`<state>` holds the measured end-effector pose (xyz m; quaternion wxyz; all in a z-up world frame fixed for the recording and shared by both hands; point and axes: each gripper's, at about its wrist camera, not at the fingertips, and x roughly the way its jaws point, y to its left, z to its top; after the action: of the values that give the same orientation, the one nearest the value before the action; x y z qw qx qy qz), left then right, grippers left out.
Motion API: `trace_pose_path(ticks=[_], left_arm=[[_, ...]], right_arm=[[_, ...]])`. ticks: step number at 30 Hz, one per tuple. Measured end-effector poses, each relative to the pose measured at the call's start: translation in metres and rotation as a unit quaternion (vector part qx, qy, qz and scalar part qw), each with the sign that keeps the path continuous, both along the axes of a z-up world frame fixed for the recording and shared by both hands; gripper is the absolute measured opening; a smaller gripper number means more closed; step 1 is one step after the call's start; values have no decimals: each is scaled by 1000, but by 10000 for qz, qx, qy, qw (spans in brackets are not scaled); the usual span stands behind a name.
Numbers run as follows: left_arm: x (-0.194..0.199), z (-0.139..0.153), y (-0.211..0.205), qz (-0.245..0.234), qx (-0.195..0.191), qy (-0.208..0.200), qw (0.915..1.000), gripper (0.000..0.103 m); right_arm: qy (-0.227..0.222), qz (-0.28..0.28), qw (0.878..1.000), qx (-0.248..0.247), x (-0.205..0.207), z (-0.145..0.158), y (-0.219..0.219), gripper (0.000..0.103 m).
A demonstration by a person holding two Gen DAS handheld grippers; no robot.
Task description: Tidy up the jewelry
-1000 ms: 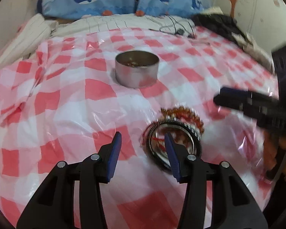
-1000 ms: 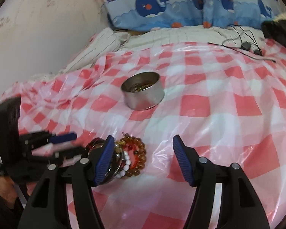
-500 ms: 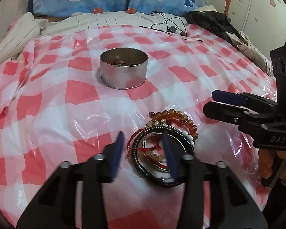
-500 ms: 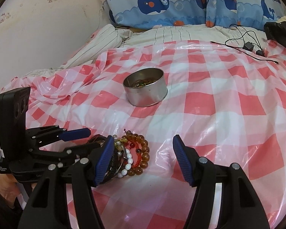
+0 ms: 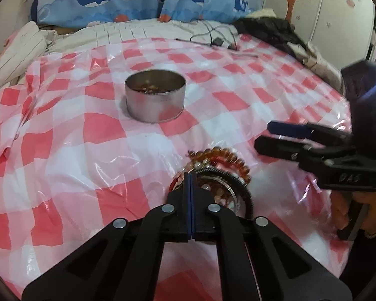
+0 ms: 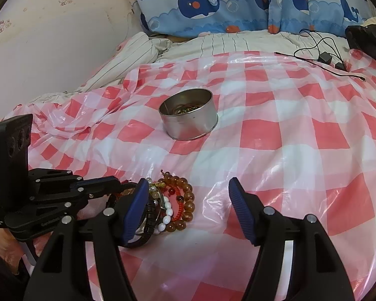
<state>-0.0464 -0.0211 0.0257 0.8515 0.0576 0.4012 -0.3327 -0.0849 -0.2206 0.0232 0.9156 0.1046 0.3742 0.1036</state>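
Left gripper (image 5: 190,175) is being held clenched, pads together over the bracelet pile (image 5: 220,173) at lower centre; grasp can't be confirmed. Right gripper (image 6: 188,195) is being kept released.

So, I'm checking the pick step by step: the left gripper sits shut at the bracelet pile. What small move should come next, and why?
Probably a slight lift of the left gripper, to test the grip. Its jaws have just closed at the near edge of the bracelet pile, but its own fingers hide whether a strand is pinched. The tin waits farther back; the right gripper hangs open beside the pile.
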Motion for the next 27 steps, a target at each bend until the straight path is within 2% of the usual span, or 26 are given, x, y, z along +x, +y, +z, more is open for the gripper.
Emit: trace_pose_path(ticks=[3,7,9,11,13,16,18,20,22,27], left_arm=[[3,6,11,107,-282,56,9995,0],[11,0,16,242,-289,299,9988,1],[13,-6,14,228,-301,487,9981,9],[13,-10,11,284,-227,472,9982,41],[15,-13,11,345,-230,489,9979,45],[18,-19,12,358,-304,708,9964,45],[18,-21,11,298,-329,773,9960,39],[17,-18,11,300,-322,712,9965,14],[17,-15,14,330,-331,657,9967,2],[14,-10,14,170,-462,651,9967,0]], right_arm=[[-9,-1,10000,5,0,1,-1,64],[4,7,10000,-2,0,0,0,65],[6,22,10000,-7,0,1,0,65],[5,31,10000,-15,0,1,0,65],[6,39,10000,-13,0,2,-1,65],[5,44,10000,-17,0,2,0,65],[10,47,10000,-21,0,1,0,65],[10,44,10000,-21,-1,1,1,65],[10,48,10000,-23,-1,1,1,65],[15,58,10000,-28,-1,0,1,65]])
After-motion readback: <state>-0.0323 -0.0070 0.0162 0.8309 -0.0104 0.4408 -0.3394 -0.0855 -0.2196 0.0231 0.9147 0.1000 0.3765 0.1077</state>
